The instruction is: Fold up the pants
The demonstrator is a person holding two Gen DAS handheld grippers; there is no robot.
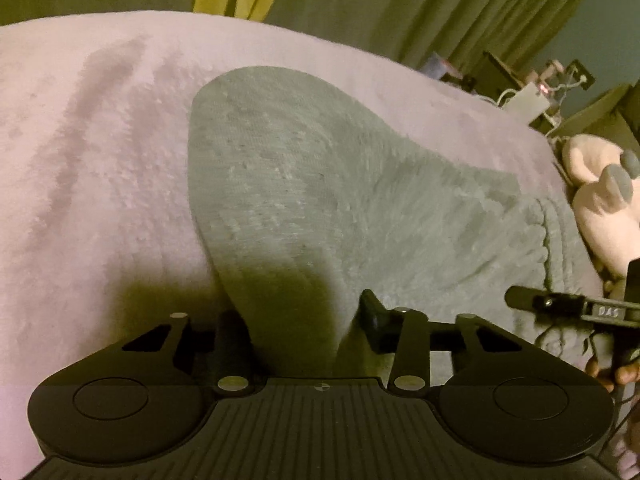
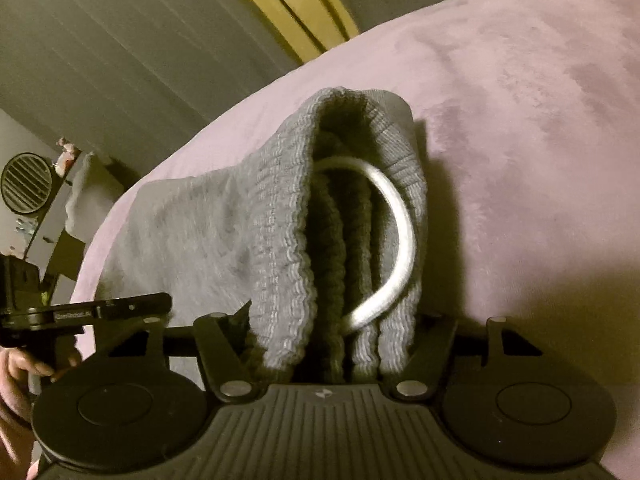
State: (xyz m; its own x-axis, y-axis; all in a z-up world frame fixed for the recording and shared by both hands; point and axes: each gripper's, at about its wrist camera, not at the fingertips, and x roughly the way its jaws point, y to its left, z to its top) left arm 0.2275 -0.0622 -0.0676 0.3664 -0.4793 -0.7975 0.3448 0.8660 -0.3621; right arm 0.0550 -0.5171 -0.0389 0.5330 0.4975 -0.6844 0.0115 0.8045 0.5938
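- I am taking hold of the grey pants (image 1: 304, 184) at two places, ready for a fold; they lie on the bed (image 1: 80, 160) with its lilac blanket, stretching away ahead of both tools.
- My left tool (image 1: 304, 328) has a fold of plain grey fabric between its jaws. The left finger touches the cloth, but the right one stands a little off it, so this grip is not yet made.
- My right tool (image 2: 340, 344) is clamped on the bunched ribbed waistband (image 2: 288, 240), with the pale drawstring (image 2: 396, 224) looping just ahead of it.
- The long axis of the pants runs across from my right tool past my left one, waistband end at the right.
- Next, I judge, the left tool must finish closing, then both lift together and carry one end over the other, kept level so the cloth does not twist.
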